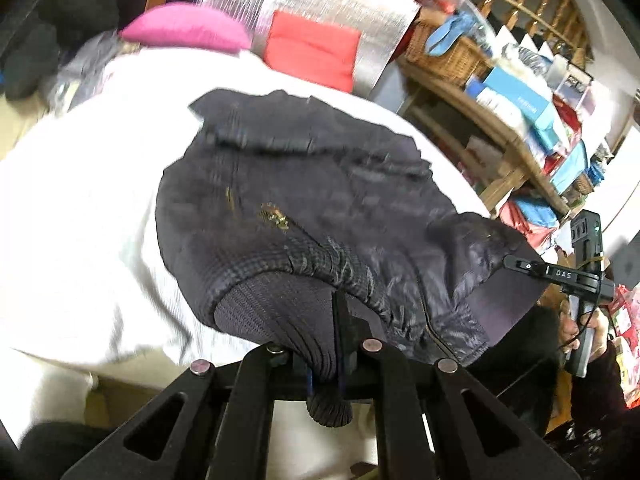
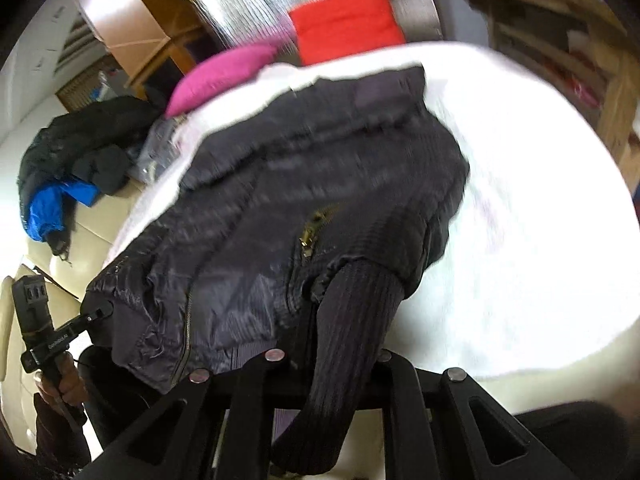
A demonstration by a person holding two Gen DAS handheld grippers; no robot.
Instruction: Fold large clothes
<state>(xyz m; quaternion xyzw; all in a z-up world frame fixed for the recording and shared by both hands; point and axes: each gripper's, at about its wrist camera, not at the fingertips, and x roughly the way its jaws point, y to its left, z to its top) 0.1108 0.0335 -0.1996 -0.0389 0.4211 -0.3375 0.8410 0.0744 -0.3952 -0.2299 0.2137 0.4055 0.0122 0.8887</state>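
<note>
A dark navy quilted jacket [image 1: 304, 200] with a brass zipper lies on a white-covered table [image 1: 80, 208]. My left gripper [image 1: 340, 340] is shut on its ribbed knit hem at the near edge. In the right wrist view the same jacket [image 2: 280, 200] fills the middle, and my right gripper [image 2: 340, 360] is shut on a ribbed knit cuff [image 2: 356, 320] that hangs down between the fingers. The right gripper also shows in the left wrist view [image 1: 516, 264], pinching the hem. The left gripper shows in the right wrist view [image 2: 96, 312], also on the hem.
A pink cushion [image 1: 188, 28] and a red cushion [image 1: 312, 48] sit at the table's far side against a silver sheet. Wooden shelves [image 1: 500, 120] with boxes and a basket stand at the right. A pile of dark and blue clothes [image 2: 72, 160] lies at the left.
</note>
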